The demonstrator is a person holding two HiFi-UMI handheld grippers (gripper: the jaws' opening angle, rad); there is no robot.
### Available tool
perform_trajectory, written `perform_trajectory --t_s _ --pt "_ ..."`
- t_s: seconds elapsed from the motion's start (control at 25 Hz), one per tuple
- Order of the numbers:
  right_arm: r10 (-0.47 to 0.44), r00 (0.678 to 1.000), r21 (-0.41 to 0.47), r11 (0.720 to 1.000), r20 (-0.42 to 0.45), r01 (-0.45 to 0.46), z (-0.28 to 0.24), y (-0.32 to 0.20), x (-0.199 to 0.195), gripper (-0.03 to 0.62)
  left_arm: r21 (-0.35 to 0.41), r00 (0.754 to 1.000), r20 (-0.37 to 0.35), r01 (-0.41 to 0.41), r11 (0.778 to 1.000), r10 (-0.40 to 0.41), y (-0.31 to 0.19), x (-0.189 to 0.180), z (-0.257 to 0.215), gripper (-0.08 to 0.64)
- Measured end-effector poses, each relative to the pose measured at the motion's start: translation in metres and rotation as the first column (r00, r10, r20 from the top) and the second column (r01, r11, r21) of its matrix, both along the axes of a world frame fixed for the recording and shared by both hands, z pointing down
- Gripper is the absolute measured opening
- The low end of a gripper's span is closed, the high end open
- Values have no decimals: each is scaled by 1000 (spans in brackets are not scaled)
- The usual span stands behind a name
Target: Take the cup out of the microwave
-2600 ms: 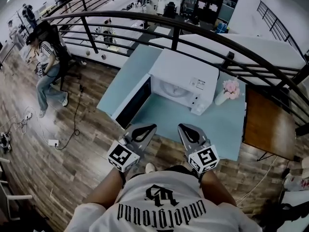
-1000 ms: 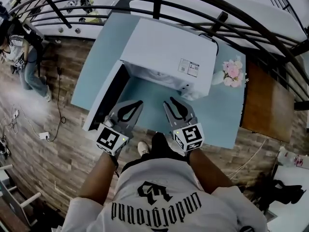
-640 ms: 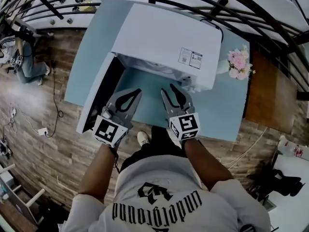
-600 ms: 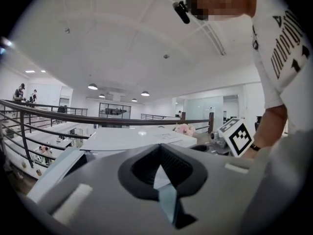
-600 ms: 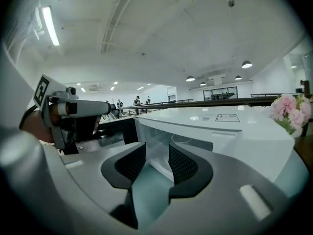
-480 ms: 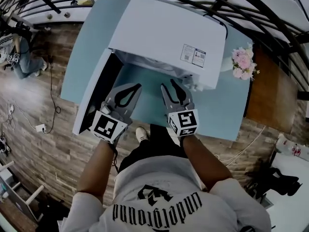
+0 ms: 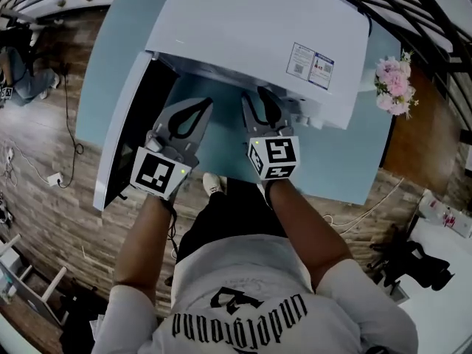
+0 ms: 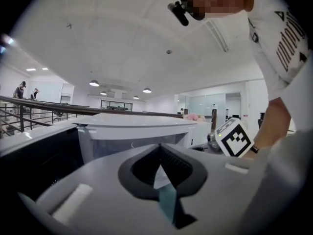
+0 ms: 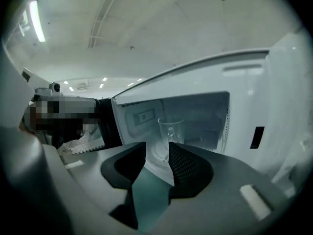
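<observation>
While your right hand-held gripper [image 9: 156, 153], jaws just opened and empty, faces the cup [image 9: 170, 130] inside the microwave [image 9: 274, 97], an off-centre reach could tip it; left hand-held gripper [image 8: 160, 173] closed.

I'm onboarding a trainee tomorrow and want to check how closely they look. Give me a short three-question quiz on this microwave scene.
1. True or false: the microwave door stands open.
2. Relative to the microwave, the glass cup is: A) on top B) inside C) behind.
3. Fill in: in the head view, the pink things right of the microwave are ____.
Key: 1 true; 2 B; 3 flowers.
</observation>
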State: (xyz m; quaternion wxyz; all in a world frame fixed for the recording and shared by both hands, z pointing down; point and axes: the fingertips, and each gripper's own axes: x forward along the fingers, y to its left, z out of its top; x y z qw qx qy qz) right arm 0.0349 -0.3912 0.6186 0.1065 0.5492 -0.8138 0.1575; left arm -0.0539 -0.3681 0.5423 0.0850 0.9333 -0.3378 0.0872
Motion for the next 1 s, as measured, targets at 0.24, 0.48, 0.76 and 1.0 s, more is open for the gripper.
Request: perform_trajectory --t_s 0.24,0.48,0.76,1.0 --pt "60 998 -6 998 21 -60 14 -28 0 124 -4 1000 6 29 1000 -29 -25 -5 23 49" --pt "101 995 -27 995 13 -101 34 -50 3 124 -3 1000 11 28 1000 -28 -41 0 36 49" --pt "99 995 -52 994 -12 -100 50 -69 1 124 -18 1000 8 23 1000 -23 -49 6 47 49" --pt "107 994 -61 992 -30 -109 54 -80 3 121 -29 1000 4 20 999 -20 -51 9 53 49"
